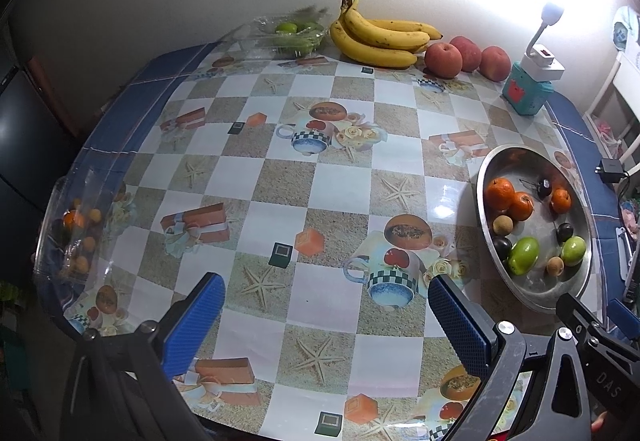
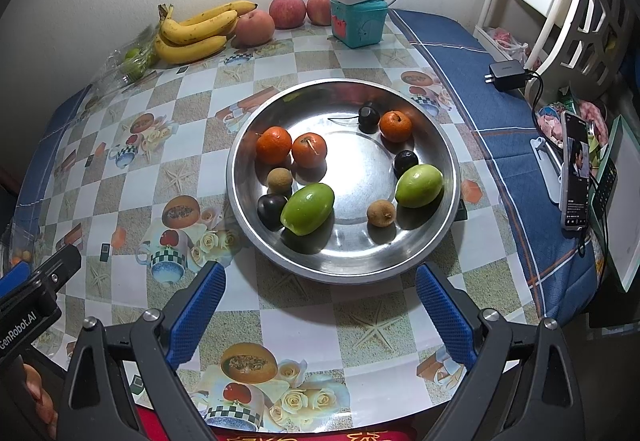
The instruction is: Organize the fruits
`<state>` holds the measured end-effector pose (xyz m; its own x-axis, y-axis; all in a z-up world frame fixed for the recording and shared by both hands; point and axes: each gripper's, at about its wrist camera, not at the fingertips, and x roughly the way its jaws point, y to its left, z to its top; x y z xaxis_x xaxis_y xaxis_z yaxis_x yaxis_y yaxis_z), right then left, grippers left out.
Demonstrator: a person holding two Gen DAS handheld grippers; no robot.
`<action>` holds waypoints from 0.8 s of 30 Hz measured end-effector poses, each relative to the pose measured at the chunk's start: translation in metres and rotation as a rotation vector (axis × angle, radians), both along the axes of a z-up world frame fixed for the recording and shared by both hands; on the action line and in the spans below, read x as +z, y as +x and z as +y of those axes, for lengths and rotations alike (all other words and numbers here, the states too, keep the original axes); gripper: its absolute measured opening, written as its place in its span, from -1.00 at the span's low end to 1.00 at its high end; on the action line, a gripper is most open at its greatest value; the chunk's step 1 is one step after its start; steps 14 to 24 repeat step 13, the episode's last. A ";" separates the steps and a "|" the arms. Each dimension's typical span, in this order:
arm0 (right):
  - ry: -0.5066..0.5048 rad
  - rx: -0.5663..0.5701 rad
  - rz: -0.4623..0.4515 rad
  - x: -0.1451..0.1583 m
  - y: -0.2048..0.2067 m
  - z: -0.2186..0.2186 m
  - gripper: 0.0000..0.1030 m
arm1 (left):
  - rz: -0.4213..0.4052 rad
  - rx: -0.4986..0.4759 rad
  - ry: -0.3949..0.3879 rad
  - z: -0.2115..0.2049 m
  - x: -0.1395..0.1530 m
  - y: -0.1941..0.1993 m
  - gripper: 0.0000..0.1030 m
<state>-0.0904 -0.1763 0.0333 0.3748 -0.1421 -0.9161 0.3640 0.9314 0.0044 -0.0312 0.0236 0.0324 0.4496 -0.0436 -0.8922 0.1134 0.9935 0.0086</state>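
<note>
- Fruits lie in two places: a mixed lot in the steel basin (image 2: 448, 145) on the tabletop (image 2: 360, 325), and sorted-looking groups along the wall, namely bananas (image 2: 192, 33), apples (image 2: 286, 12) and a clear box of green fruit (image 1: 294, 35).
- In the basin sit three oranges (image 2: 273, 145), two green fruits (image 2: 307, 209), two brown longan-like ones (image 2: 381, 213) and three dark round ones (image 2: 271, 209), loosely scattered, some touching.
- A clear plastic bag (image 1: 76, 237) at the tabletop's left edge holds small orange and tan fruits.
- Right claw (image 2: 320, 301) hangs spread wide and empty just before the basin's near rim; left claw (image 1: 324, 321) is likewise spread and empty over bare tabletop, with the basin to its right.
- This scene fits either a basin waiting to be sorted out by kind, or one just filled; the pictures do not settle which.
- For any pick from the basin, my judgement:
  - Come down from above and straddle one fruit's widest part.
  - Favour a fruit standing apart, such as the far orange (image 2: 395, 125), over touching neighbours.
  - Round fruit will roll on the polished steel, so close gently and centred.
  - Mind the stem on the dark fruit at the back (image 2: 368, 117).
</note>
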 end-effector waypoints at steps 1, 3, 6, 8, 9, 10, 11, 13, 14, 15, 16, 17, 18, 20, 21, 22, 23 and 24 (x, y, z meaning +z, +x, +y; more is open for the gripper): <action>0.000 0.000 0.000 0.000 0.000 0.000 0.87 | 0.000 0.000 -0.001 0.000 0.000 0.000 1.00; 0.000 -0.001 0.000 0.000 0.000 0.000 0.87 | -0.001 0.000 0.000 0.000 0.000 0.000 1.00; 0.000 0.000 0.000 0.000 -0.001 -0.001 0.87 | -0.002 0.003 0.004 0.000 0.000 0.000 1.00; -0.001 -0.001 0.000 0.000 0.000 0.000 0.87 | -0.003 0.004 0.005 0.000 0.001 0.000 1.00; -0.001 0.001 0.000 0.000 0.000 0.000 0.87 | -0.004 0.004 0.005 0.000 0.001 0.000 1.00; -0.002 0.001 0.000 -0.001 -0.001 -0.001 0.87 | -0.003 0.002 0.005 0.000 0.001 0.000 1.00; -0.001 0.001 0.000 0.000 0.000 0.000 0.87 | -0.002 0.003 0.005 0.000 0.001 0.000 1.00; -0.002 0.001 0.000 0.000 -0.001 -0.001 0.87 | -0.002 0.005 0.003 0.000 0.001 0.000 1.00; -0.002 0.001 0.000 0.000 -0.001 -0.001 0.87 | -0.002 0.005 0.003 0.000 0.001 0.000 1.00; -0.002 0.001 0.000 0.000 -0.001 -0.001 0.87 | -0.002 0.005 0.003 0.000 0.001 0.000 1.00; -0.002 0.001 0.000 0.000 -0.001 -0.001 0.87 | -0.002 0.005 0.003 0.000 0.001 0.000 1.00; -0.002 0.001 0.000 0.000 -0.001 -0.001 0.87 | -0.002 0.005 0.003 0.000 0.001 0.000 1.00; -0.002 0.001 0.000 0.000 -0.001 -0.001 0.87 | -0.002 0.005 0.003 0.000 0.001 0.000 1.00; -0.002 0.001 0.000 0.000 -0.001 -0.001 0.87 | -0.002 0.005 0.003 0.000 0.001 0.000 1.00; -0.002 0.001 0.000 0.000 -0.001 -0.001 0.87 | -0.002 0.005 0.003 0.000 0.001 0.000 1.00; -0.002 0.001 0.000 0.000 -0.001 -0.001 0.87 | -0.002 0.005 0.003 0.000 0.001 0.000 1.00; -0.002 0.001 0.000 0.000 -0.001 -0.001 0.87 | -0.002 0.005 0.003 0.000 0.001 0.000 1.00; -0.002 0.001 0.000 0.000 -0.001 -0.001 0.87 | -0.002 0.005 0.003 0.000 0.001 0.000 1.00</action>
